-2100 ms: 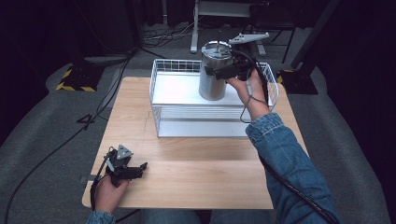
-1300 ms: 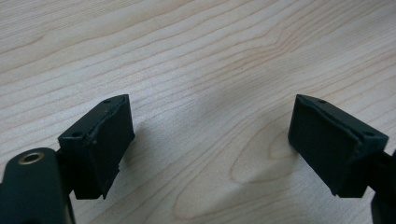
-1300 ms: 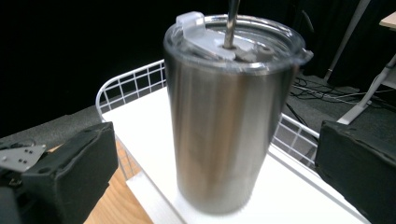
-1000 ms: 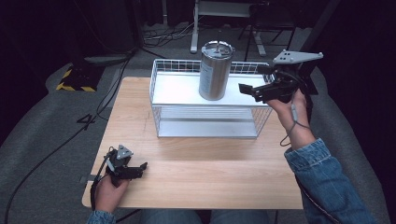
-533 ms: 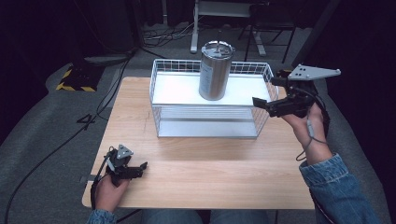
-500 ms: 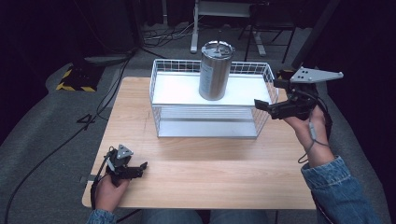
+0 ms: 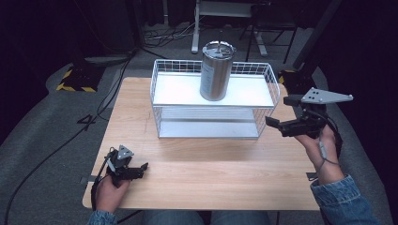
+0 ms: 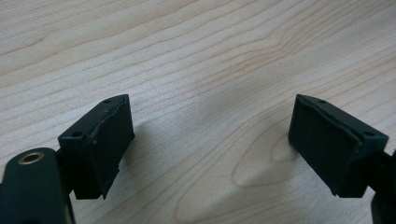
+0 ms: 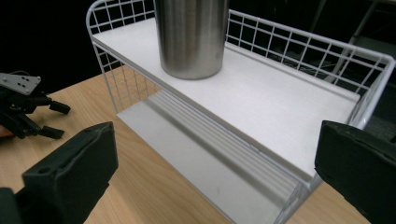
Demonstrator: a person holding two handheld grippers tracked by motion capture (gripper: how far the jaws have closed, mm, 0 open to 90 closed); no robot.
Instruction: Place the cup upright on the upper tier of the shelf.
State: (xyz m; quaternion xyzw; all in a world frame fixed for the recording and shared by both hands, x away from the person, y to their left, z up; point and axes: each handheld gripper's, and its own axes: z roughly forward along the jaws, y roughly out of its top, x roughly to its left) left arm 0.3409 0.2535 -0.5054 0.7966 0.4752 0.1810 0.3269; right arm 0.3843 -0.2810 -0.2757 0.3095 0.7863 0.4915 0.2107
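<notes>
A steel tumbler [image 7: 216, 71] stands upright on the top shelf of a white wire rack [image 7: 164, 101] at the back of the wooden table [image 7: 206, 168]. In the right gripper view the tumbler [image 9: 190, 35] rises above the rack's top shelf [image 9: 275, 107]. My right gripper [image 7: 280, 118] hovers open just off the rack's right end, nothing between its jaws. My left gripper [image 7: 139, 169] rests open at the table's front left, its pads [image 8: 105, 140] close over bare wood.
The rack's lower shelf [image 9: 205, 163] holds nothing that I can see. The left gripper [image 9: 32, 114] shows far off in the right gripper view. Cables [image 7: 61, 140] trail over the grey floor to the left. Dark stands and a yellow-striped base [image 7: 77, 79] sit behind the table.
My right gripper has let go of the tumbler on the top shelf and drawn back, right and toward the front. The left gripper has not moved.
</notes>
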